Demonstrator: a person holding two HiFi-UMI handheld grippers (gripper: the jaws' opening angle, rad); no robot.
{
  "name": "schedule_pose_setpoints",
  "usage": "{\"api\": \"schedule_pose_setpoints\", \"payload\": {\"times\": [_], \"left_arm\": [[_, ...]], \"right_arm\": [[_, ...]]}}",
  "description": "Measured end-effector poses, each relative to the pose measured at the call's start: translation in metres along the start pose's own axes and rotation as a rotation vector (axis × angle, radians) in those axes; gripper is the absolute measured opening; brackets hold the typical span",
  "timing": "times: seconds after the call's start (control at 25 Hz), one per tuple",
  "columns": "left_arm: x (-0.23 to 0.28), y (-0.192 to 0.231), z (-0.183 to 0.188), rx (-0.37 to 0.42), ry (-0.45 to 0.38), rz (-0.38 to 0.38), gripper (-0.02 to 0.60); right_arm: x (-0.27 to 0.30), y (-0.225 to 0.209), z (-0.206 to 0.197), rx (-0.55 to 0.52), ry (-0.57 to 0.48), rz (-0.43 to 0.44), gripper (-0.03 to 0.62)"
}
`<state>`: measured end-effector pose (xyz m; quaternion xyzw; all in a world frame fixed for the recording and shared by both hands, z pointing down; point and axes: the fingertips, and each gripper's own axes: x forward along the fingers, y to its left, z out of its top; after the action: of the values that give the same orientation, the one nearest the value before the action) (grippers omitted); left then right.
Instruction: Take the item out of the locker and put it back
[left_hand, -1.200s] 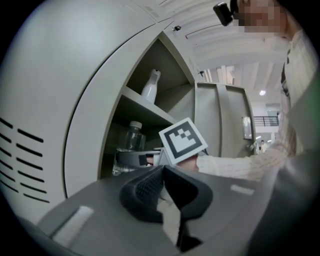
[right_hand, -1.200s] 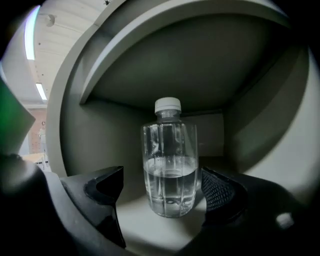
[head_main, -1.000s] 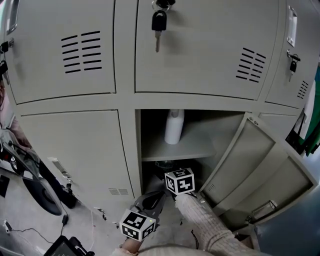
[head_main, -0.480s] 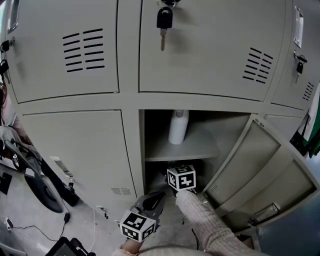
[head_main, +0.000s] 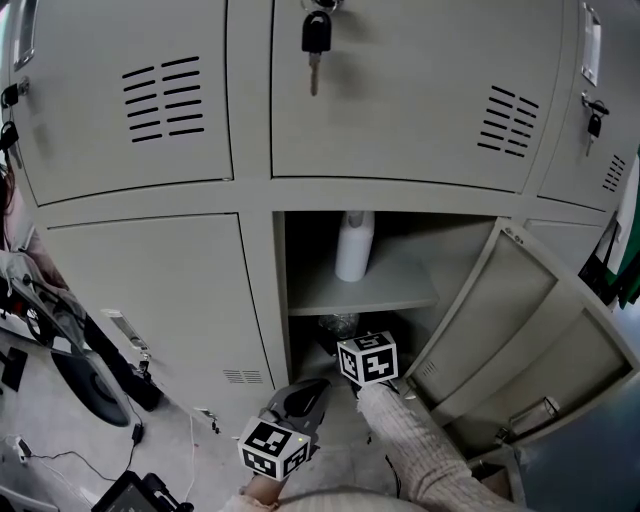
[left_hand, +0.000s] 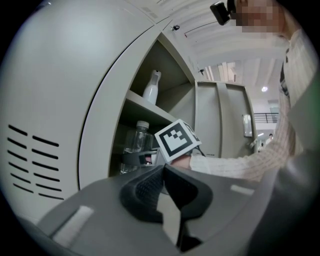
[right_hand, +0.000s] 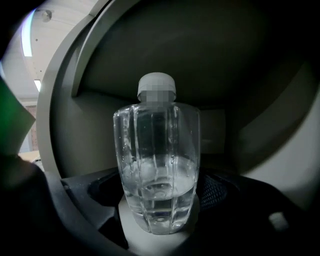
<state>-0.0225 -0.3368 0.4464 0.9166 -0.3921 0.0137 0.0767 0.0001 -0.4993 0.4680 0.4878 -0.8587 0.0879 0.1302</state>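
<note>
A clear water bottle (right_hand: 157, 165) with a white cap stands in the open locker's lower compartment (head_main: 310, 345), under the shelf (head_main: 375, 292). My right gripper (right_hand: 159, 192) reaches in. Its jaws have just been closing, and the mesh pads now sit against both sides of the bottle near its base. In the head view only the bottle's top (head_main: 340, 323) shows, beyond the right gripper's marker cube (head_main: 367, 358). My left gripper (head_main: 303, 398) hangs outside, low at the locker's front, shut and holding nothing. The left gripper view shows the bottle (left_hand: 136, 145) with the right gripper (left_hand: 142, 159) around it.
A white bottle (head_main: 354, 248) stands on the shelf above. The locker door (head_main: 500, 320) swings open to the right. A key (head_main: 315, 45) hangs in the door above. Black gear and cables (head_main: 80, 370) lie on the floor at left.
The head view has shifted slightly. My right gripper stays in the lower compartment at the bottle. The left gripper has not moved.
</note>
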Motion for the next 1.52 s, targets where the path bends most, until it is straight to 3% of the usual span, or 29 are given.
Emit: {"api": "schedule_pose_setpoints", "payload": {"times": [0.76, 1.24, 1.52], "left_arm": [[-0.037, -0.026, 0.009, -0.034, -0.05, -0.015, 0.006], [-0.06, -0.042, 0.024, -0.019, -0.083, -0.037, 0.007], [-0.06, -0.061, 0.026, 0.015, -0.086, -0.063, 0.006]], "right_arm": [[-0.106, 0.043, -0.029, 0.129, -0.025, 0.052, 0.43], [-0.22, 0.069, 0.003, 0.145, -0.211, 0.036, 0.43], [-0.258, 0.083, 0.0, 0.146, -0.223, 0.04, 0.43]]}}
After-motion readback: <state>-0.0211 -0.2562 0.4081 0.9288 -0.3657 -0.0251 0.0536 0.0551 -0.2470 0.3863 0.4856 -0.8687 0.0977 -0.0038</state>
